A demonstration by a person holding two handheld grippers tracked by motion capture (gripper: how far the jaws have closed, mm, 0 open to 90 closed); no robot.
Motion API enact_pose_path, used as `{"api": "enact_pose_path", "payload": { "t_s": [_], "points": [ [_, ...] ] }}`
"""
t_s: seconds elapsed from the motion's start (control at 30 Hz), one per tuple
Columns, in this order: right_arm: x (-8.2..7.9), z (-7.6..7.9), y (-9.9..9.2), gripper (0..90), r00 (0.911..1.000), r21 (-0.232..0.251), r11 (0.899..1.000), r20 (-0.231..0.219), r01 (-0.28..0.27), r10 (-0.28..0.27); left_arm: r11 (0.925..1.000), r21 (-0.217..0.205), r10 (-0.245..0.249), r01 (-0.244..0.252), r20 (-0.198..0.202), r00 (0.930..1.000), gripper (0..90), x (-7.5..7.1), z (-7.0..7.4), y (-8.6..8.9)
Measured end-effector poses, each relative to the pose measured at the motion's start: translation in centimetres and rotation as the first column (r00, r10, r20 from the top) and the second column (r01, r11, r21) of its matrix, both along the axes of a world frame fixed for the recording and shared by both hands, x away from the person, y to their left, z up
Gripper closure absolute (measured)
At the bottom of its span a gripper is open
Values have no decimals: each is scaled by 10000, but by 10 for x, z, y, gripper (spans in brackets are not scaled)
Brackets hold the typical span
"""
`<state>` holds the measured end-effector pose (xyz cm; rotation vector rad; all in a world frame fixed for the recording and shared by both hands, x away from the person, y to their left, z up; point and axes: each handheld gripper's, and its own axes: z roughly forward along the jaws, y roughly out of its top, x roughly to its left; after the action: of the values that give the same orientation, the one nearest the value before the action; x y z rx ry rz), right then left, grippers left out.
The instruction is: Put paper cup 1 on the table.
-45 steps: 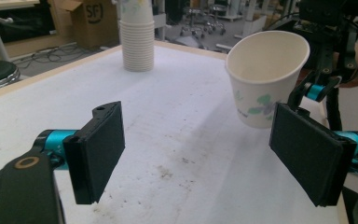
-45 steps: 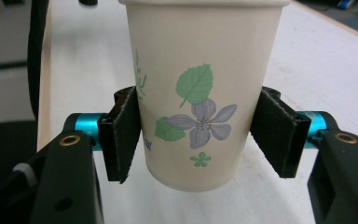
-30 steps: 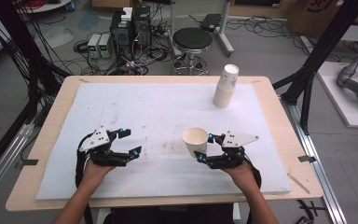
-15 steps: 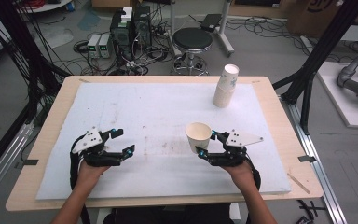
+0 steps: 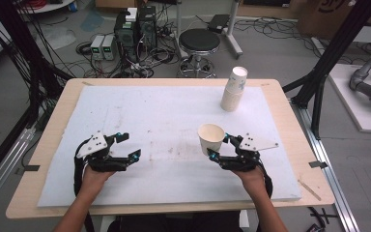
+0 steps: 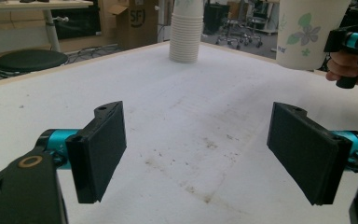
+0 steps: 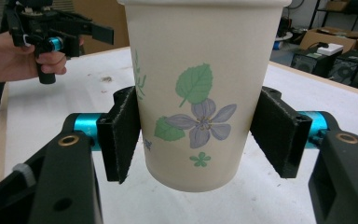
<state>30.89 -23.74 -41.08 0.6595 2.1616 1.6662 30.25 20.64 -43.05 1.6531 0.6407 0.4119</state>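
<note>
Our right tool [image 7: 200, 140] is clenched on a single paper cup [image 7: 200, 93], held upright just above the worktop [image 5: 164, 111] at its near right. We judge the thin wall could buckle or slip if we squeeze or tilt. Our left tool [image 6: 200, 154] hangs released, grasping nothing. We count two tools, one loose cup, one stack of cups [image 5: 234, 89] at the far right.

Your table [image 5: 34, 145] and its white mat [image 5: 164, 121]

You have a stained mat covering the wooden top, and a stack of paper cups [image 5: 234, 89] standing upright near its far right corner.
</note>
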Motion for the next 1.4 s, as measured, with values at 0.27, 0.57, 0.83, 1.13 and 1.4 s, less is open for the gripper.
{"api": "enact_pose_path", "payload": {
  "t_s": [0.27, 0.57, 0.83, 1.13, 1.4],
  "points": [
    [3, -1, -5, 361, 9990, 59, 9989, -21, 456, -456, 10000, -30, 59, -59, 23, 10000, 195, 1, 0, 0],
    [16, -6, -26, 360, 9867, -113, 9867, 33, 1623, -1623, 9999, -11, 127, -127, -2, 9999, 196, 1, -1, 0],
    [29, -14, -61, 361, 9414, -148, 9414, -118, 3370, -3372, 10000, 74, 30, -30, -58, 10000, 198, 3, -1, -2],
    [39, -27, -85, 361, 8687, -512, 8714, -688, 4879, -4905, 9999, 170, -6, 7, -100, 9999, 198, 3, -2, -3],
    [48, -38, -91, 360, 8247, -982, 8340, -1249, 5429, -5516, 9998, 199, -11, 14, -176, 9998, 201, 3, -4, -3]
  ]
}}
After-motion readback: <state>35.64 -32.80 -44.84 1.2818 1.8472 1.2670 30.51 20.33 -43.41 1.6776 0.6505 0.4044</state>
